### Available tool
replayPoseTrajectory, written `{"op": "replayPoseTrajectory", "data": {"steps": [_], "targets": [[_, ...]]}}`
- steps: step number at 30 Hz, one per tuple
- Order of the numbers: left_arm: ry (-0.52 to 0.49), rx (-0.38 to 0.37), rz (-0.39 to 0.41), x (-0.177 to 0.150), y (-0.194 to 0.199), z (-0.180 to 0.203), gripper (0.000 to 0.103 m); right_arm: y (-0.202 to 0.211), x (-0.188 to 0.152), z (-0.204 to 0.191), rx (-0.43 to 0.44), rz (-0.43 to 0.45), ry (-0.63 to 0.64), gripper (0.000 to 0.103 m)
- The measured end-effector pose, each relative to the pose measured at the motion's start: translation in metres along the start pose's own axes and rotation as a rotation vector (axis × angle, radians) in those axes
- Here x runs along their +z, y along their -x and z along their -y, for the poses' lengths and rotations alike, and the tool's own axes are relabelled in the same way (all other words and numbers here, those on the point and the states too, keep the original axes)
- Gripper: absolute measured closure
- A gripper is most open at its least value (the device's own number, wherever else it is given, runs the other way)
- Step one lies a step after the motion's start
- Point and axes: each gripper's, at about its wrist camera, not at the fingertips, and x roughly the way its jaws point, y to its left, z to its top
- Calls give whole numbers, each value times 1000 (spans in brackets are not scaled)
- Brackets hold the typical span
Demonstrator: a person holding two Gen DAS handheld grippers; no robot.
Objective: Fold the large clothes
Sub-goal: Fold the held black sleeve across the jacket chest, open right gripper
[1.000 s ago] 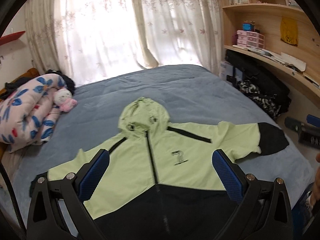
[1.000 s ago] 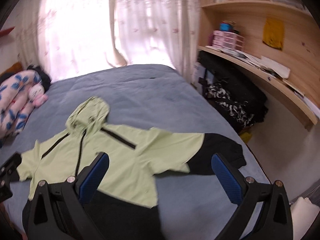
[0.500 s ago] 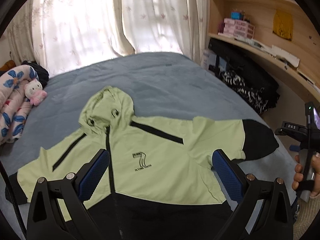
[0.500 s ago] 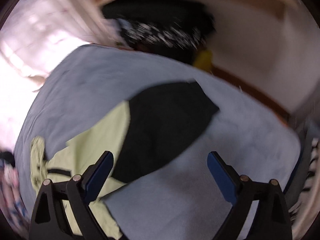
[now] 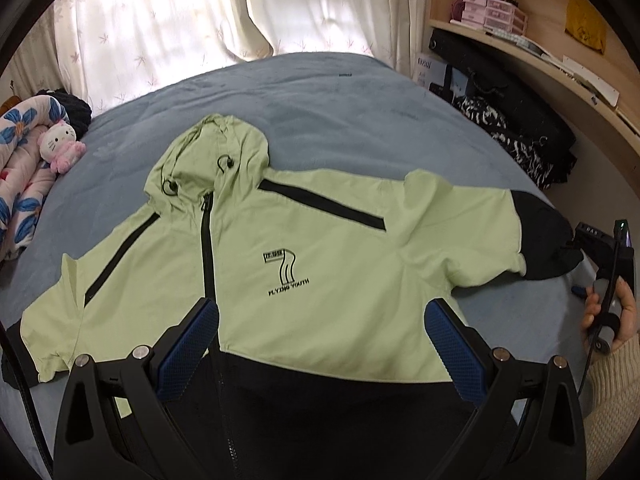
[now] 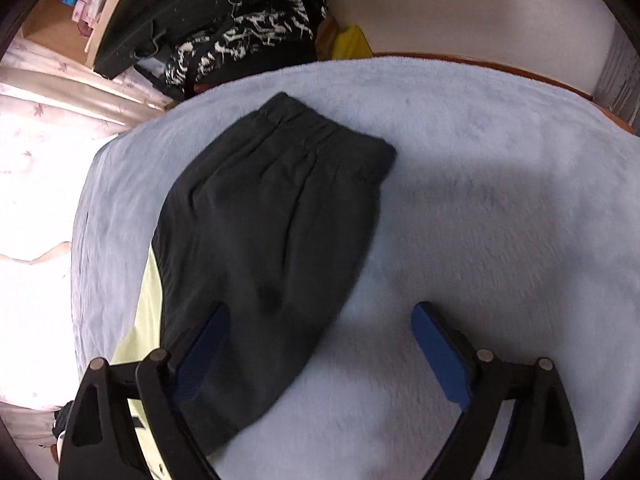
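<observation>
A light green and black hooded jacket (image 5: pixel 320 248) lies spread flat, front up, on the blue-grey bed (image 5: pixel 360 112), sleeves out to both sides. My left gripper (image 5: pixel 320 344) is open and empty, hovering above the jacket's lower chest. My right gripper (image 6: pixel 320 344) is open and empty just above the black cuff (image 6: pixel 272 216) of the jacket's right-hand sleeve; its left finger (image 6: pixel 200 344) hangs over the fabric. In the left wrist view the right gripper's body (image 5: pixel 608 248) shows beside that black cuff (image 5: pixel 544 240).
A rolled floral quilt (image 5: pixel 20 168) and a plush toy (image 5: pixel 60 148) lie at the bed's left. Dark bags and patterned clothes (image 5: pixel 520 128) are piled against the wooden shelf (image 5: pixel 560 64) on the right. Curtains (image 5: pixel 200 20) hang behind the bed.
The left gripper has moved closer over the jacket's chest. The right gripper has dropped and tilted down onto the black sleeve cuff.
</observation>
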Motion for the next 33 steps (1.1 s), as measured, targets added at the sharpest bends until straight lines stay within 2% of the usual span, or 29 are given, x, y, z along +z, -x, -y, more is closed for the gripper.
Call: {"op": "replayPoseTrajectory", "data": {"steps": [2,3,4,5,6,7,9,11,13,15,18,21,23,24,26,28,29,30,31,32,33], "targets": [[-5,-2,-14,-2,-6,-1,1,-5,5,-4,-3,25,21,31],[-7,-2,-21,-3,-9,0,1,-7,7,-8,-11,34,43,51],[-9,-3,-28,-4,-12,-1,1,-9,8,-13,-21,35,82,74],[-10,-3,-34,-4,-14,-1,1,-11,10,-16,-26,34,102,87],[-10,-5,-37,-4,-15,-2,1,-12,13,-18,-17,31,121,96],[-10,-5,-37,-4,-16,-2,1,-7,13,-21,3,45,133,98],[-8,-2,-34,-3,-17,-5,1,11,9,-34,48,109,186,99],[0,4,-33,-2,-17,-9,1,38,-4,-60,112,170,289,99],[17,10,-32,-2,-17,-16,1,67,-28,-96,204,194,428,99],[42,21,-31,-3,-17,-27,1,93,-60,-131,293,199,568,99],[86,35,-32,-6,-17,-46,1,123,-127,-184,415,174,807,99],[134,46,-38,-13,-18,-69,1,125,-208,-221,471,97,1026,99],[156,52,-43,-19,-18,-81,1,110,-244,-229,461,45,1114,99],[165,57,-47,-23,-19,-89,1,95,-270,-230,416,16,1182,99],[174,65,-51,-29,-20,-100,1,70,-302,-226,332,-10,1260,98],[183,69,-56,-34,-22,-109,1,33,-332,-217,231,-108,1321,97],[185,66,-58,-37,-23,-113,1,24,-340,-211,209,-142,1326,96],[187,62,-59,-39,-23,-117,1,10,-342,-204,181,-175,1327,91],[188,59,-59,-41,-23,-120,1,5,-350,-197,156,-189,1331,81],[188,58,-59,-42,-23,-122,1,5,-356,-194,152,-192,1334,75],[189,55,-58,-44,-23,-123,1,10,-359,-184,159,-191,1332,62]]}}
